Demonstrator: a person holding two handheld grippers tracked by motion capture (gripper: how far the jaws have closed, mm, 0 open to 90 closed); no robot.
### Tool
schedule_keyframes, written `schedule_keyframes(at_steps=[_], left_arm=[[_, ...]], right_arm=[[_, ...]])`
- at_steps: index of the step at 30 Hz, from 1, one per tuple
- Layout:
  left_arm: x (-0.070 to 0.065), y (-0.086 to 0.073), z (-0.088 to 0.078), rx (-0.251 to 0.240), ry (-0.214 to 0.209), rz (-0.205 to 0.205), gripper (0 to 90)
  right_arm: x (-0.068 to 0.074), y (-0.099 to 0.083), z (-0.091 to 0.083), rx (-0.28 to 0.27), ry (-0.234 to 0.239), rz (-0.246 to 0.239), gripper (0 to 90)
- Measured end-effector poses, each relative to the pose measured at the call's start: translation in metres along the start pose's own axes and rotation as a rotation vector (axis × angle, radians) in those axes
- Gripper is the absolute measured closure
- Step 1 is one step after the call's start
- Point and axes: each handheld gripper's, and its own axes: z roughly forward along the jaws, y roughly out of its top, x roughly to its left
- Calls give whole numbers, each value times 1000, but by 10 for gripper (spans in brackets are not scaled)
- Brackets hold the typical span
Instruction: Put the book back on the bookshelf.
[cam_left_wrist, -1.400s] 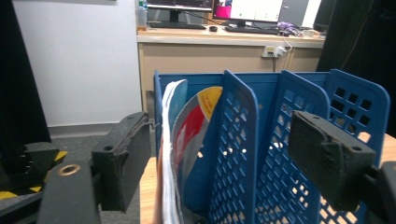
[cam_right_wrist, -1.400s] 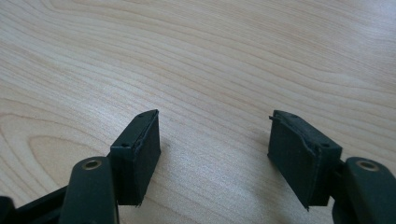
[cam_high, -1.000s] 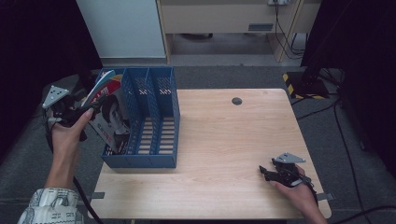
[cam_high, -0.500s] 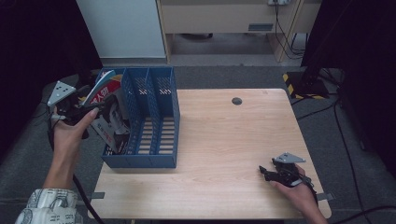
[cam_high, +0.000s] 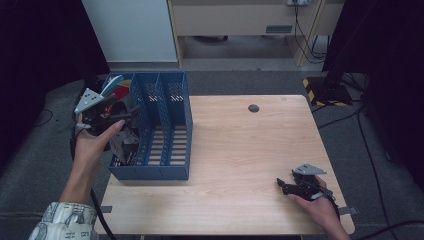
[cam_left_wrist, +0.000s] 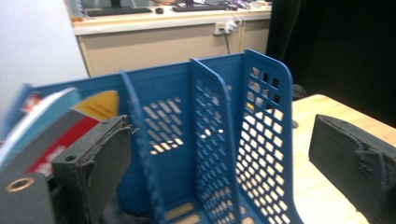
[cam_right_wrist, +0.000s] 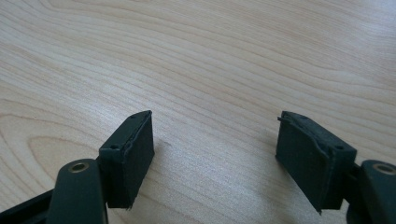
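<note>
The magazines (cam_high: 120, 95) are stood tilted in the leftmost compartment of the blue file rack (cam_high: 165, 130), at the desk's (cam_high: 240, 165) left edge. The left tool (cam_high: 117, 116), just opened wide, holds nothing beside them. Well right of the rack, on bare desk, the right tool (cam_high: 284, 185) has been opening, empty.

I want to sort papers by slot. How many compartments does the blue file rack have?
3: in the blue file rack, the left compartment holds magazines, beside the left gripper; the middle compartment and right compartment look empty.
</note>
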Motion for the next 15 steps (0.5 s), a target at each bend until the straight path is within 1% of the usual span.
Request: schedule_keyframes(at_steps=[5,8,11,15], left_arm=[[-13,-6,16,25,-43,-2,48],[-23,-12,28,56,-65,5,44],[-32,-18,37,74,-83,10,41],[-44,-26,50,102,-106,1,34]], right_arm=[[1,0,1,-1,-2,-2,254],[2,0,1,4,-1,0,231],[2,1,1,13,3,-4,188],[3,1,3,30,0,-1,113]])
